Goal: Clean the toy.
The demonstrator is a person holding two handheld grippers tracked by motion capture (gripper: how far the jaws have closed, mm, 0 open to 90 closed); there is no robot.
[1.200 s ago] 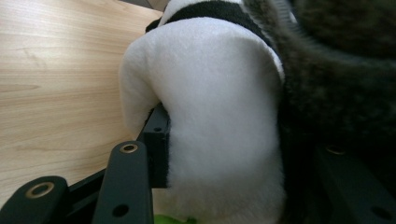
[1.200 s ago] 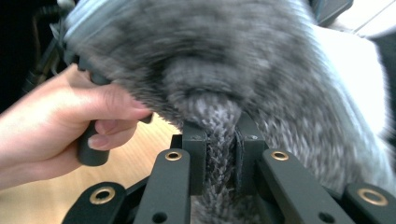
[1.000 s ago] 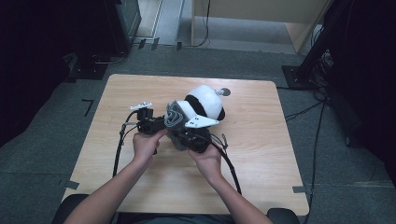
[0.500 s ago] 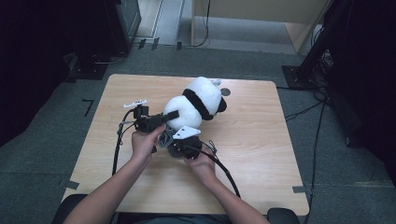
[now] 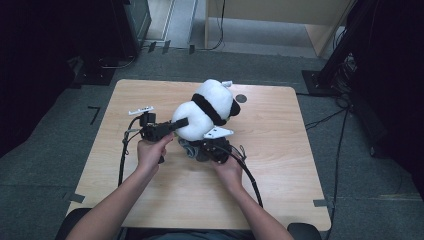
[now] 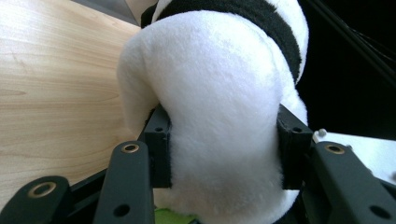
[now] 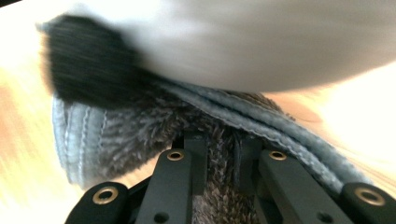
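A white and black plush panda [image 5: 207,110] lies tilted on the wooden table [image 5: 280,165], head toward the far side. My left gripper [image 5: 176,124] clamps the panda's white rump [image 6: 224,121], one jaw on each side. A grey fuzzy cloth garment [image 7: 140,126] hangs under the panda, beside its black leg [image 7: 84,65]. My right gripper [image 7: 222,158] is shut on a fold of that grey cloth [image 5: 189,149], just below the panda's body.
A small dark round mark [image 5: 241,98] sits on the table beyond the panda. Cables [image 5: 250,180] trail from both grippers toward the near edge. A wooden cabinet [image 5: 280,20] and dark stands rise beyond the table.
The panda has moved from upright between the grippers to lying farther back and lower. Both grippers shifted a little toward the person, and the grey cloth now stretches below the toy.
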